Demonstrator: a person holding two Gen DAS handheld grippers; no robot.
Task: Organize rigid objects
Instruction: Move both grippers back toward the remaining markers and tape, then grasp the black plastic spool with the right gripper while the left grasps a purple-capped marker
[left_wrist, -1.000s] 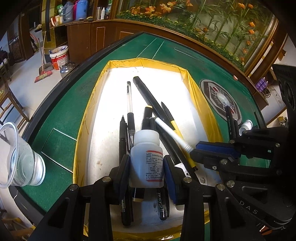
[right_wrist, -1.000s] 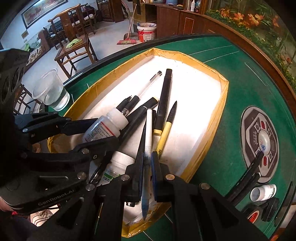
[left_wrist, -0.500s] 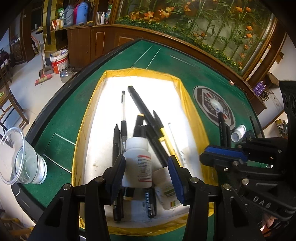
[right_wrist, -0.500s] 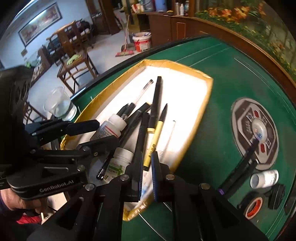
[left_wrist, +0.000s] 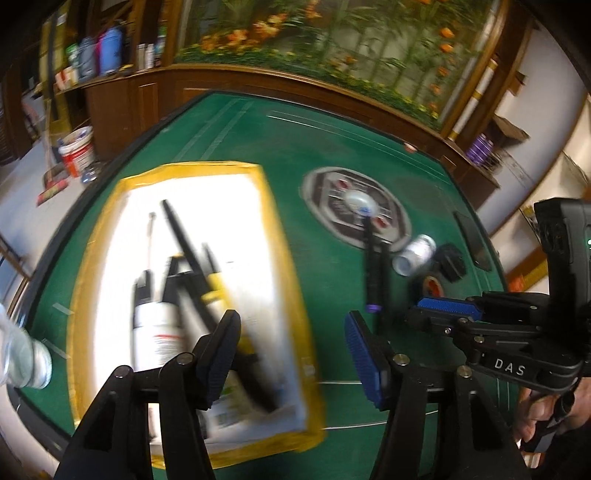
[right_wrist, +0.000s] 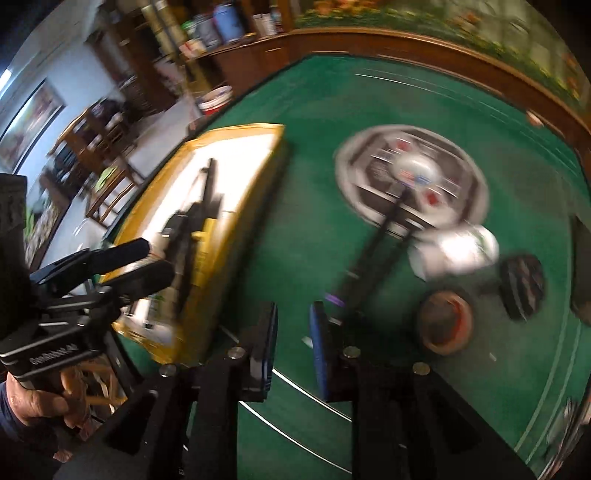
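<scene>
A yellow-rimmed white tray (left_wrist: 284, 258) (right_wrist: 236, 221) holds several pens (left_wrist: 188, 254) and white bottles (left_wrist: 157, 332). My left gripper (left_wrist: 291, 350) is open and empty over the tray's right rim. My right gripper (right_wrist: 293, 339) is open and empty above the green felt, just short of two black pens (right_wrist: 373, 258) (left_wrist: 373, 269). Beside those pens lie a white bottle on its side (right_wrist: 458, 251) (left_wrist: 415, 253), a tape roll (right_wrist: 445, 321) and a black clip (right_wrist: 522, 284). Both views are motion-blurred.
A round control panel (left_wrist: 356, 206) (right_wrist: 410, 173) sits in the middle of the green table (left_wrist: 295, 140). A clear plastic cup (left_wrist: 22, 354) stands at the table's left edge. A dark flat object (left_wrist: 474, 236) lies at the far right.
Both grippers have opened and swung right, away from the tray. The left one let go of the white bottle, the right one of the white pen; both now lie in the tray.
</scene>
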